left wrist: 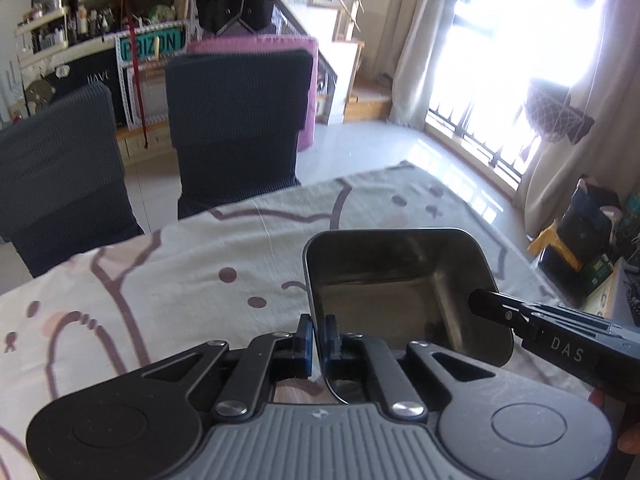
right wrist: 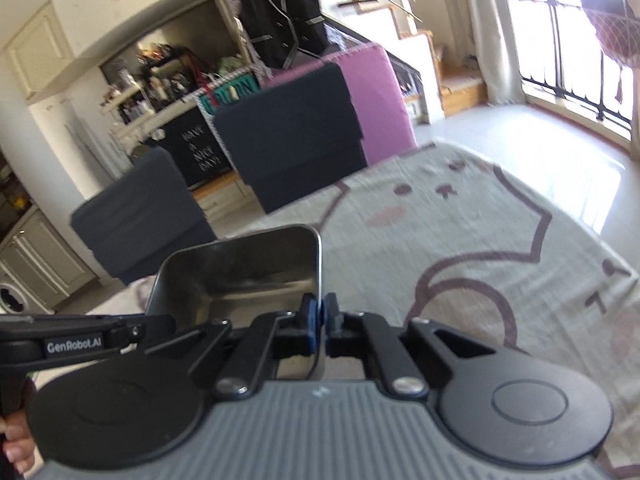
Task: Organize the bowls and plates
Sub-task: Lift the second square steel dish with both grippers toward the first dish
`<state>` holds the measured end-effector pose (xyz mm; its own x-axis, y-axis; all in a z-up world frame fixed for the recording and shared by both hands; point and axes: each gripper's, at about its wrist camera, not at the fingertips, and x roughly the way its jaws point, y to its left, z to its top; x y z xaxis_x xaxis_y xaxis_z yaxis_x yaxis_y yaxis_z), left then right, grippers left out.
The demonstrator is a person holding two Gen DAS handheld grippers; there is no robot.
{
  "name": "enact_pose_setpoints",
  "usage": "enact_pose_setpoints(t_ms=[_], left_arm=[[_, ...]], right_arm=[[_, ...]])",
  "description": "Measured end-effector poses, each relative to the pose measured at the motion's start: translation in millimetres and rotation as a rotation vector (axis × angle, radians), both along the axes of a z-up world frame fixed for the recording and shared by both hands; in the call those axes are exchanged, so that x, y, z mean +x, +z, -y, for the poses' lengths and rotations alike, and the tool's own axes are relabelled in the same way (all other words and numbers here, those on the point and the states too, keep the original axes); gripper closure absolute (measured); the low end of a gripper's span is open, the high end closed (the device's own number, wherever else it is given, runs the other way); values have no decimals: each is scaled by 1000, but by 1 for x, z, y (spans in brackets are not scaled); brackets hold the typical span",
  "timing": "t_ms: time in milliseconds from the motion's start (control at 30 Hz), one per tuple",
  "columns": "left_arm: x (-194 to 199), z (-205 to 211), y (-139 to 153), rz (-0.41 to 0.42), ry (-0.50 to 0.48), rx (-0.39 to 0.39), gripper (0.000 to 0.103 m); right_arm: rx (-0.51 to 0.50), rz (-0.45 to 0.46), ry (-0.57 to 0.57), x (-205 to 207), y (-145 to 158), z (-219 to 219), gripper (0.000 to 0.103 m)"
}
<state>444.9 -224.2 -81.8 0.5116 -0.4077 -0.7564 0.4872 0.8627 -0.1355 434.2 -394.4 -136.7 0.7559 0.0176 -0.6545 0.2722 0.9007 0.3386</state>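
On my left wrist camera, I see the left gripper (left wrist: 320, 330) clamped on the left wall of a rectangular metal tray (left wrist: 384, 280), its blue pads (left wrist: 306, 326) pressed either side of the thin rim. The tray hangs tilted above the table (left wrist: 180, 280), which is covered in a pale cloth with brown cartoon outlines and dots. From the right edge of this view the right gripper (left wrist: 478, 302) comes in, its dark tip meeting the tray's opposite wall. Beyond the table stand two dark covered chairs (left wrist: 236, 120), with a purple one behind the nearer of them, and bright windows with curtains fill the right side.

On my right wrist camera, I see the right gripper (right wrist: 320, 318) closed on the right wall of the same metal tray (right wrist: 240, 276), blue pads (right wrist: 310, 316) pinching the rim. The tray sits left of centre in this view, off the cloth-covered table (right wrist: 500, 240). The left gripper (right wrist: 160, 326) reaches in from the left, against the tray's far side, though I cannot see its pads here. A fingertip of my hand (right wrist: 16, 450) shows at the lower left corner. The picture is slightly blurred.
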Motion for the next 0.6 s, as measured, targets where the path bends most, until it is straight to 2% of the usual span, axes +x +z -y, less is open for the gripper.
enact_pose_setpoints(t_ms=[267,600], left_arm=[[-60,-23,37,46,29,-36,98],[-132,-56,56,88,59,-77,97]], right_arm=[[-45,62,75,-48,45,-17,97],[-56,114,151,-105,67,-32,96]])
